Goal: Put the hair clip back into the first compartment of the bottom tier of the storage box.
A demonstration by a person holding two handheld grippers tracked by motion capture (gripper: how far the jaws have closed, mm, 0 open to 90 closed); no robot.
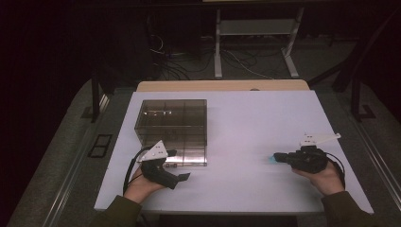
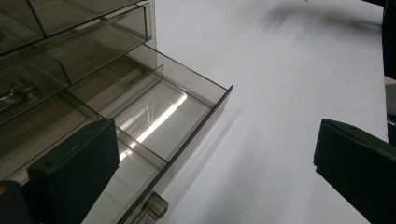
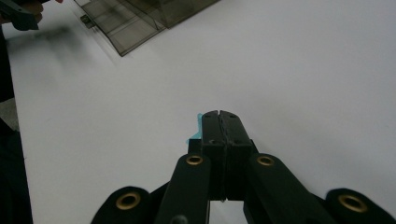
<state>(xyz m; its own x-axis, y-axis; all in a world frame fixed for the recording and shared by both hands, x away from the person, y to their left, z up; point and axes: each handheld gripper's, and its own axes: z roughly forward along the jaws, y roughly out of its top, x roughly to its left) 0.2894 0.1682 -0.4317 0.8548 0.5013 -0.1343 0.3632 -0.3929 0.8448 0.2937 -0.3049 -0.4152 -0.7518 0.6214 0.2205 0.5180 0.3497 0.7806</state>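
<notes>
On the white desk (image 1: 246,142), a smoky clear drawer box (image 1: 172,127) sits at the left, its lower drawer (image 2: 163,121) pulled out. The left hand-held gripper (image 1: 177,177) hovers just beside that drawer, jaws spread wide. Well apart at the right, the right hand-held gripper (image 1: 279,156) has its jaws pressed together, pinching a small light-blue piece (image 3: 198,128).

The organizer box (image 1: 172,130) is smoky clear plastic, smooth and glossy; the table (image 1: 255,123) is white, matt and smooth; gripper jaws are matt black plastic.
</notes>
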